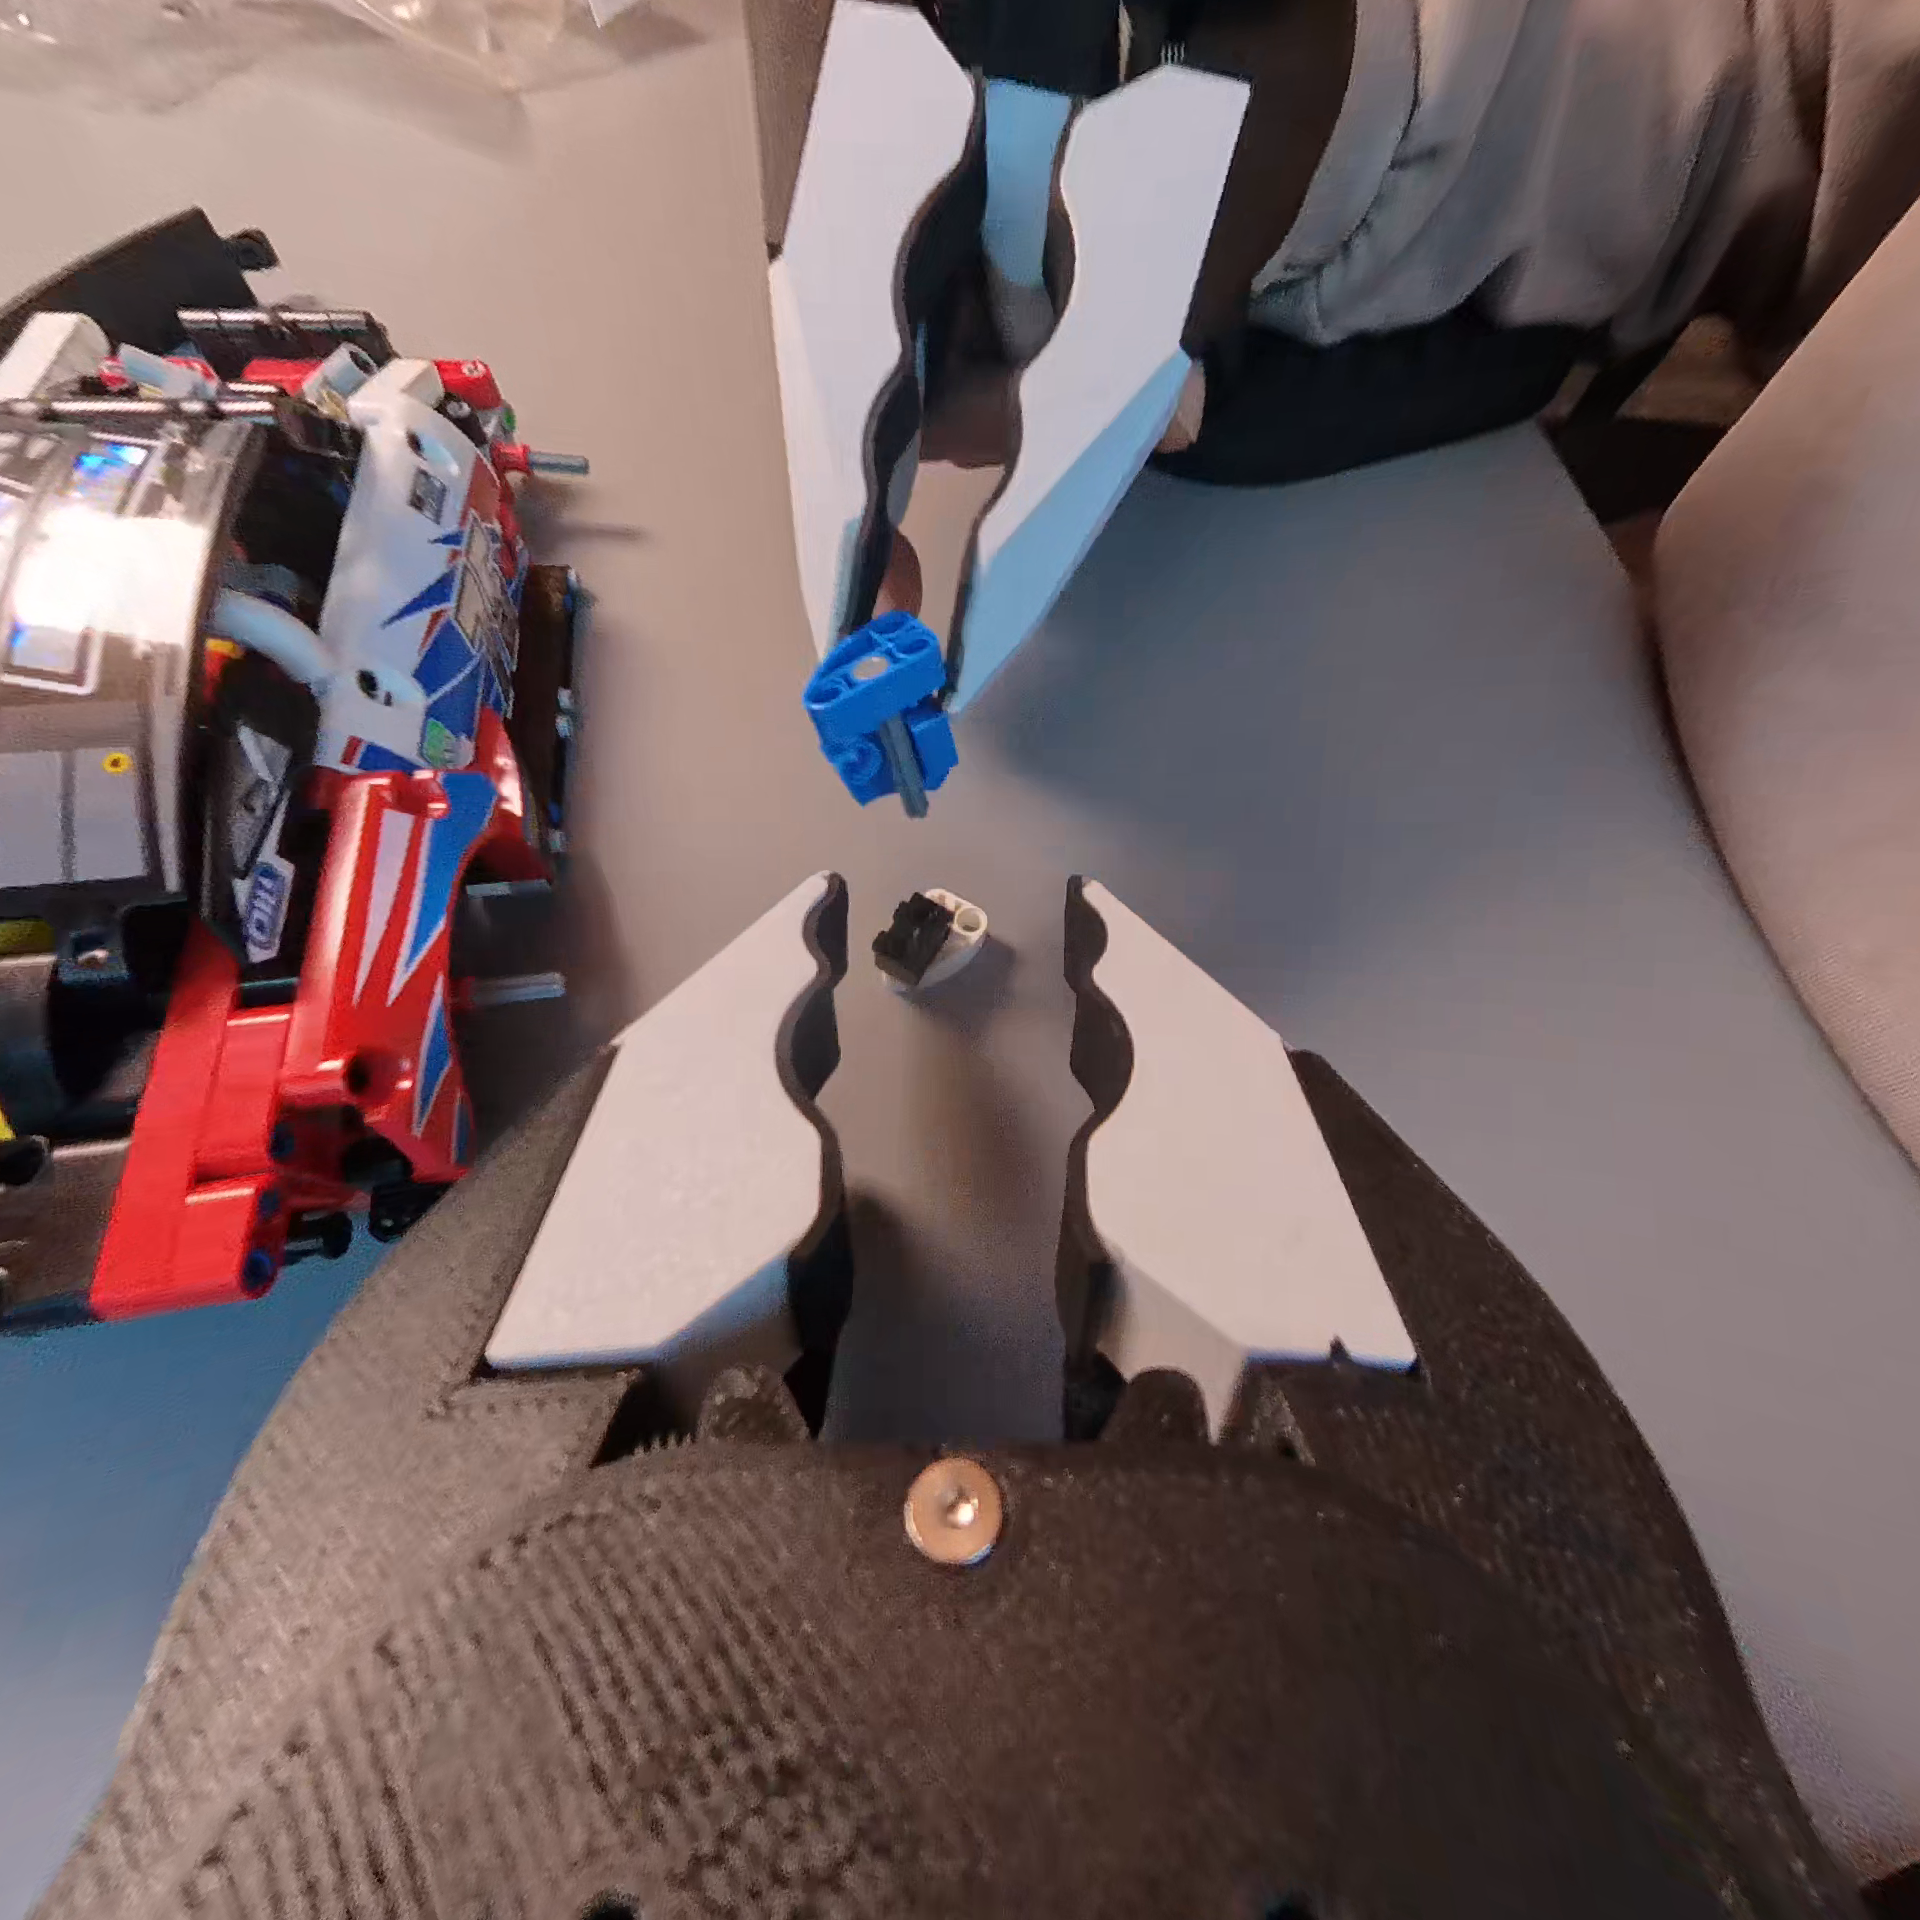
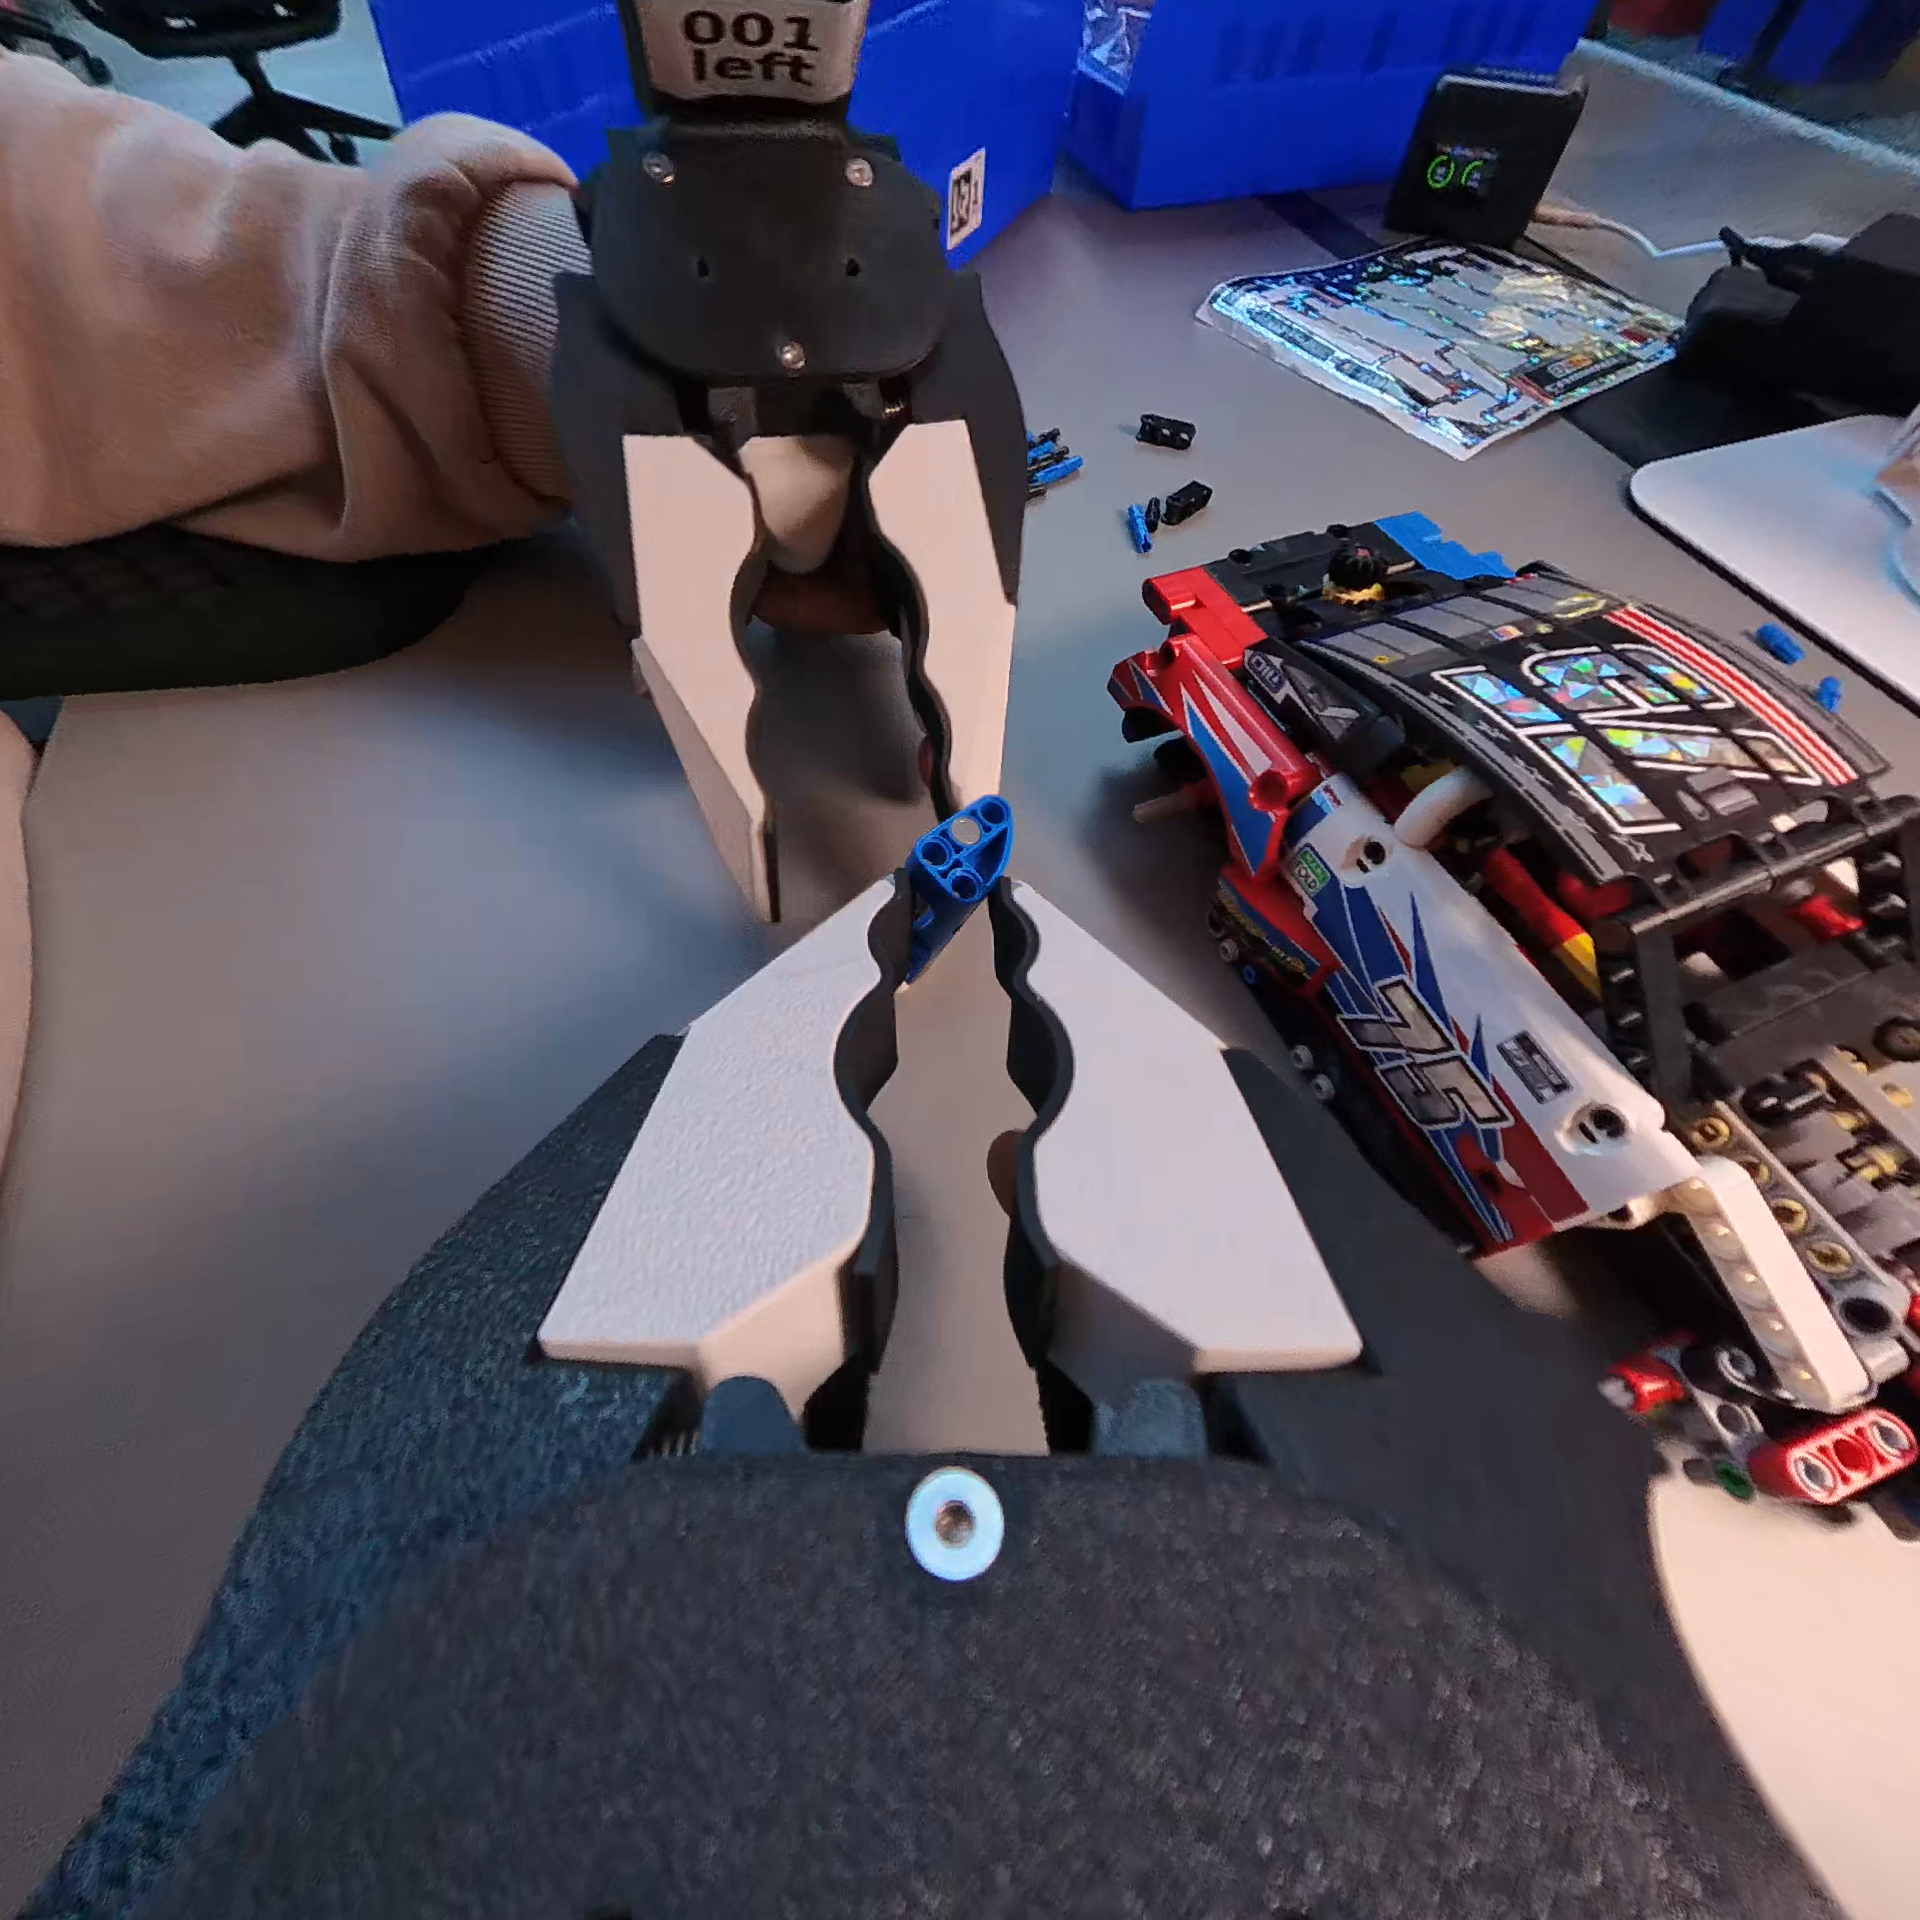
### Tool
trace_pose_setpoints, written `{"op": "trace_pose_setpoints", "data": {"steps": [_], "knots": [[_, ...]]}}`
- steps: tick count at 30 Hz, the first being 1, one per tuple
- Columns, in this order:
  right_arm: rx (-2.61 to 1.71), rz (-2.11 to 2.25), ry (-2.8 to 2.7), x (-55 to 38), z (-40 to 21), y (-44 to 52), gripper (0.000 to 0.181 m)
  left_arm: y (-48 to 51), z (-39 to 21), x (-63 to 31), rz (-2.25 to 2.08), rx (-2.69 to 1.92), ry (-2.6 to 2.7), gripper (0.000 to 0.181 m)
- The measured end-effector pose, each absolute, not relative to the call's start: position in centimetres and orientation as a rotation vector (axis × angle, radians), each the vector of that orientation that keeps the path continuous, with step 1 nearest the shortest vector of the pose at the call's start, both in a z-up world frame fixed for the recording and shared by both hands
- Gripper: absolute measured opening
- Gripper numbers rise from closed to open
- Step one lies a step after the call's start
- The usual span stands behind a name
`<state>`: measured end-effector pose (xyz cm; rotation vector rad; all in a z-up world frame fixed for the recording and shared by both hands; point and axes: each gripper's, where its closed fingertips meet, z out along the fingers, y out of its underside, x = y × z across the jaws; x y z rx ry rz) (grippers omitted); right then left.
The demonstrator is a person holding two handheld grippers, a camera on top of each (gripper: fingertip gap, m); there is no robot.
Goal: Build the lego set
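One blue piece (image 2: 956, 873) upright in right hand-held gripper (image 2: 945, 904).

Two wrist cameras close above the table (image 1: 1299, 727), facing each other, sharing the blue piece (image 1: 881, 707) and car (image 2: 1507, 935).

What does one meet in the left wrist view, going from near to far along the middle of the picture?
Left hand-held gripper, open → small black and white piece on the table → blue piece with a grey axle → right hand-held gripper pinching that blue piece → the person's grey sleeve.
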<state>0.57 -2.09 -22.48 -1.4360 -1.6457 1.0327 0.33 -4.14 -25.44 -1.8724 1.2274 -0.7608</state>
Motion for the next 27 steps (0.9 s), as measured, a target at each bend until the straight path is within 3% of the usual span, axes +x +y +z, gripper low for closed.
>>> {"op": "trace_pose_setpoints", "data": {"steps": [6,13,27], "knots": [[-1.511,0.99,-1.606,0.6,-23.2,-1.4,0.013,-3.8,-27.6,0.3,-0.473,-1.933,1.319,0.025],[-1.529,0.96,-1.591,0.2,-23.7,-1.6,0.013,-2.9,-27.3,-0.8,-0.331,-2.049,1.039,0.013],[-1.523,0.761,-1.6,-0.6,-25.2,-1.2,0.013,-2.3,-27.2,-0.9,-0.319,-2.107,0.897,0.011]]}}
